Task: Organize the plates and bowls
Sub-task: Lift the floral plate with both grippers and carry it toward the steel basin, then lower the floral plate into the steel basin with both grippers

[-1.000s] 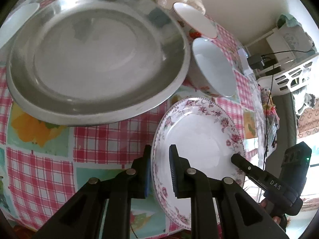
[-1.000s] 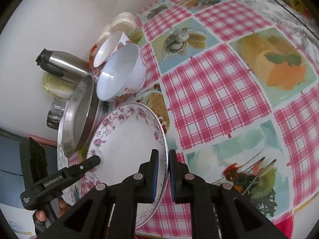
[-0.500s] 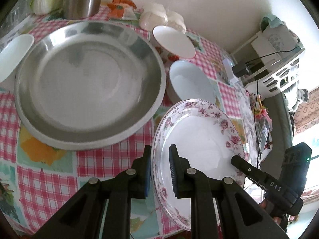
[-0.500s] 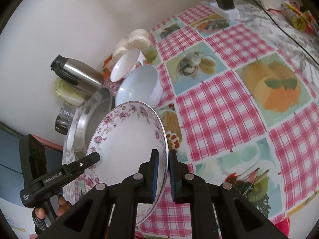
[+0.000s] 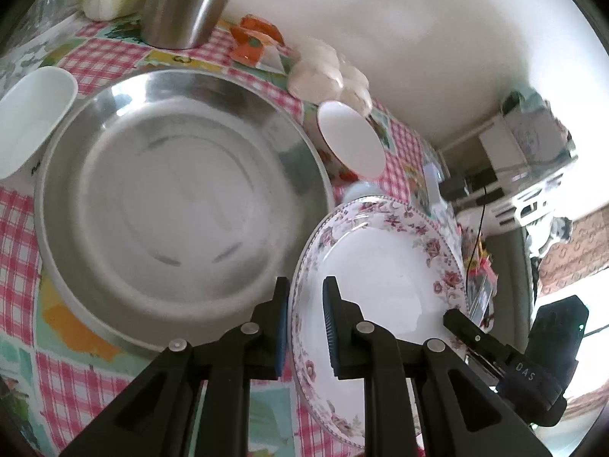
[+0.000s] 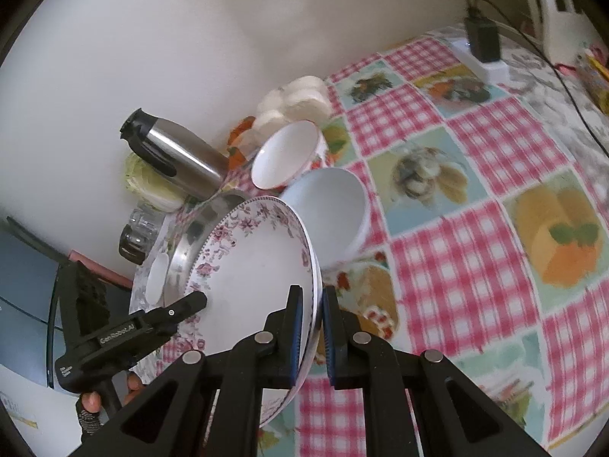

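Flowered plate [image 5: 384, 278] sits clamped at opposite edges between the two tools, the left gripper [image 5: 306, 323] pinching its near rim and the right gripper [image 6: 313, 327] pinching the far one; both sets of jaws are closed tight on the china; the plate hangs tilted above the checked tablecloth [image 6: 456, 266], clear of it as far as the right wrist view shows, just beside the big steel pan [image 5: 179, 205] and in front of the white bowl [image 6: 335, 209]; a smaller red-rimmed bowl [image 6: 283, 154] stands behind that, near the steel flask [image 6: 179, 152] by the wall; a small white dish [image 5: 30, 114] lies at the pan's far side. The step in hand looks like carrying the plate to its stacking place, most likely over the pan; the next move calls for both hands travelling together, keeping the plate level enough not to slip, clearing the pan's raised rim, then lowering gently before either grip loosens.
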`<state>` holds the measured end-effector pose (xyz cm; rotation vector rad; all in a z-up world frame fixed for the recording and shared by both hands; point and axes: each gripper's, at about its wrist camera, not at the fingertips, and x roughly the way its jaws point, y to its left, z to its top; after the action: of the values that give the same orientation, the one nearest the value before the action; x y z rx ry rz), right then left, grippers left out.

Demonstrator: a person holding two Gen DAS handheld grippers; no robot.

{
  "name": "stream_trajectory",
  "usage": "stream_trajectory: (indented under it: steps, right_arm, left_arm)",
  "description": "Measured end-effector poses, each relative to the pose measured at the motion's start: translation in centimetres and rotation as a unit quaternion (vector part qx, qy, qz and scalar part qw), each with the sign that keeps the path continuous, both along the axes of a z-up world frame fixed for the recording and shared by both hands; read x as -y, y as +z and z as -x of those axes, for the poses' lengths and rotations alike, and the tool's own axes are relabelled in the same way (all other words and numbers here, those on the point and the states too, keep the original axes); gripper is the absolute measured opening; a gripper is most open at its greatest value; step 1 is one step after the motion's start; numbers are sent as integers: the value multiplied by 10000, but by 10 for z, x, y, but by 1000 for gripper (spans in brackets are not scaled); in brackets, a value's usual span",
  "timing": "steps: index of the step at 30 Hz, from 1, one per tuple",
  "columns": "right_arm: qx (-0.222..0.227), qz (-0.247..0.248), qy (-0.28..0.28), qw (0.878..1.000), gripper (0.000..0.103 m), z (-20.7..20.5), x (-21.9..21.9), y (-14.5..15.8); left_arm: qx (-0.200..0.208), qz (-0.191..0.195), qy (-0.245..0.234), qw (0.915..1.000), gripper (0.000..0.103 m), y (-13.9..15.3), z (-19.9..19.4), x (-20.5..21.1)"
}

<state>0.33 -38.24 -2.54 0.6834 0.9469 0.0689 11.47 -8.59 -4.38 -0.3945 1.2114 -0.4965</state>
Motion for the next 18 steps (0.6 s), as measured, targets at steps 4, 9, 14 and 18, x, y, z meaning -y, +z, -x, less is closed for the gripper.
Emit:
stream_trajectory:
  steps: [4,9,14,18]
  right_arm:
    - [24,30,107,9999,11,-19,-9,0]
    - [-1,19,236,9997,11,-45,-21,-7]
    - [-40,-13,380,9993,11,-69,-33,-15]
    - [-62,-32,487,9988,11,-84,-43,-19]
  left_arm:
    - [63,54,166,9998,18,0,-16,-8]
    - [-8,90,360,9993,18,-7,-31,-23]
    - [-27,101,542,9985,18,-12,-47,-35]
    - [59,90,689,9976,18,-10,-55,-46]
